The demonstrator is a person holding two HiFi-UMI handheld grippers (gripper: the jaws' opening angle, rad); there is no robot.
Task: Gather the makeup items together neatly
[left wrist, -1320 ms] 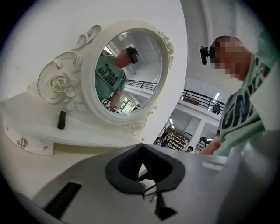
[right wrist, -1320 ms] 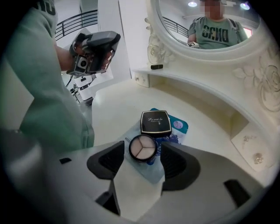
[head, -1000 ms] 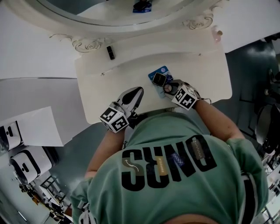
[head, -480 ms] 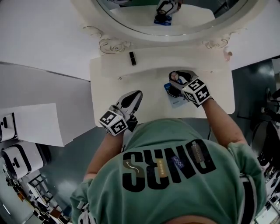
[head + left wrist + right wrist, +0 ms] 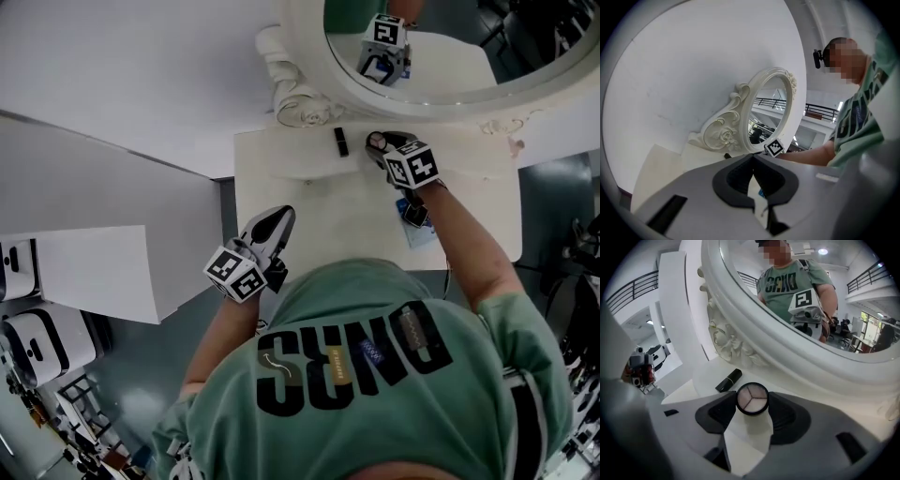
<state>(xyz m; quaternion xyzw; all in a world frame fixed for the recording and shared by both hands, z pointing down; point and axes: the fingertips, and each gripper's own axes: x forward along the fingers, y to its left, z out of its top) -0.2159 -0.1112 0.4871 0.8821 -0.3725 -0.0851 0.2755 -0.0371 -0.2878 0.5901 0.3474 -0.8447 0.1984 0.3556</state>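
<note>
1. The right hand-held gripper (image 5: 380,142) was clamped on a round compact (image 5: 752,398), with one pad pressing on each side of its dark rim.
2. The round compact showed a pale top split into three wedges. It sat at the jaw tips, over the rear of the white surface (image 5: 309,187), close to the base of the ornate white mirror (image 5: 309,56).
3. A black lipstick tube (image 5: 341,142) lay on the surface just to the left of the held compact. It was near the compact but apart from it, and near the carved mirror frame.
4. A blue packet (image 5: 419,225) lay nearer the person, on the right half of the surface. The right forearm partly covered it, and a small dark item on it was too hidden to identify.
5. The left hand-held gripper (image 5: 279,217) was closed and empty, its jaw tips meeting with nothing between them.
6. This gripper hung at the front left edge of the surface, well apart from the tube, the compact and the packet.
</note>
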